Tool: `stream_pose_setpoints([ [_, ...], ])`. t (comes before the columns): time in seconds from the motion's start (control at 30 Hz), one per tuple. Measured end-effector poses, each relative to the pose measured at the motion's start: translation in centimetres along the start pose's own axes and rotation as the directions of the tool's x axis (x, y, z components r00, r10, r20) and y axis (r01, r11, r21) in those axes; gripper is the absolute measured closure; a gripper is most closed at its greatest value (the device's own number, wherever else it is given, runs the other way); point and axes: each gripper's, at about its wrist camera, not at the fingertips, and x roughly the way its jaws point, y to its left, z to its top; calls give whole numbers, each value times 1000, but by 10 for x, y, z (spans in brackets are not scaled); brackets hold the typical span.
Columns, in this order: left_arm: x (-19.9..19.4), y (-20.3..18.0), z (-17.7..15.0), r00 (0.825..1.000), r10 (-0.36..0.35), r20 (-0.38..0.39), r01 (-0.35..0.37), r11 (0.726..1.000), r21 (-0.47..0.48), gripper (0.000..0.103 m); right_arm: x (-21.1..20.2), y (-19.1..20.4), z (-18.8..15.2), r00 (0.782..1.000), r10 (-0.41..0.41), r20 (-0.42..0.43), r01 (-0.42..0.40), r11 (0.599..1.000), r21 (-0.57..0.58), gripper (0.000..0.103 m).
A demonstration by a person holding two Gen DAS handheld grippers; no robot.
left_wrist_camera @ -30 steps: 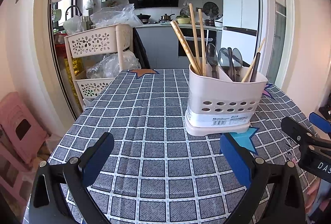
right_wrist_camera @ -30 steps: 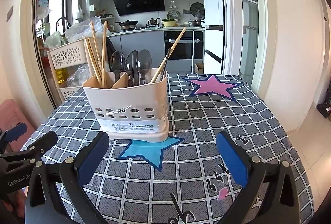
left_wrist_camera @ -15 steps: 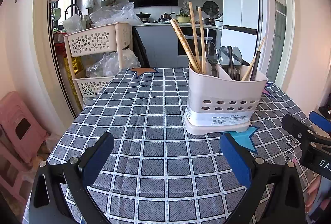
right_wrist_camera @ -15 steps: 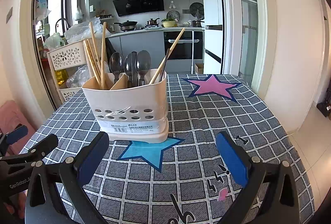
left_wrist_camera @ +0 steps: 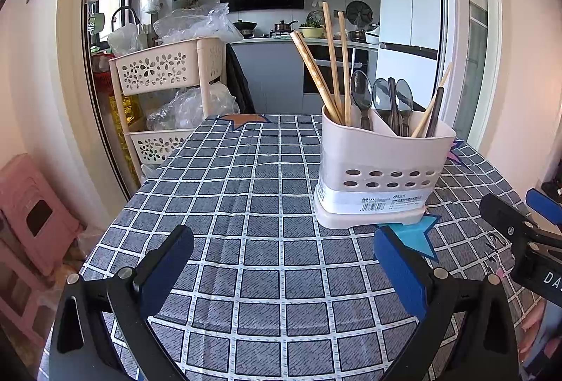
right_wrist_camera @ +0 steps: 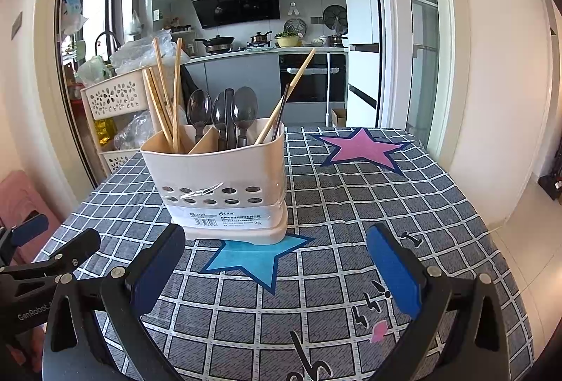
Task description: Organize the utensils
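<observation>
A cream utensil holder [left_wrist_camera: 379,170] [right_wrist_camera: 221,180] stands upright on the checked tablecloth. Its left compartment holds several wooden chopsticks [left_wrist_camera: 326,71] [right_wrist_camera: 163,99]. The middle one holds three dark spoons [left_wrist_camera: 383,99] [right_wrist_camera: 221,114]. The right one holds a wooden chopstick and a dark one [left_wrist_camera: 433,110] [right_wrist_camera: 284,103]. My left gripper [left_wrist_camera: 281,261] is open and empty, in front of the holder and to its left. My right gripper [right_wrist_camera: 277,258] is open and empty, in front of the holder and to its right. Each gripper shows at the edge of the other's view.
The table [left_wrist_camera: 246,191] is covered in a grey checked cloth with a blue star [right_wrist_camera: 256,254] and a pink star [right_wrist_camera: 361,145]. A cream tiered basket rack [left_wrist_camera: 165,92] with plastic bags stands past the far left corner. A pink stool [left_wrist_camera: 31,215] stands at the left.
Both grippers have barely moved; the view has shifted very slightly. Both stay open and empty.
</observation>
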Motion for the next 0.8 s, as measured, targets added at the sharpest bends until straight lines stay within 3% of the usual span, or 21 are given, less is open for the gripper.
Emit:
stream_pose_setpoints([
  [0.8,0,0,1,1000,3,-3,-3,1000,-3,0,0,0,0,1000,0,2,0,1000,0,0],
])
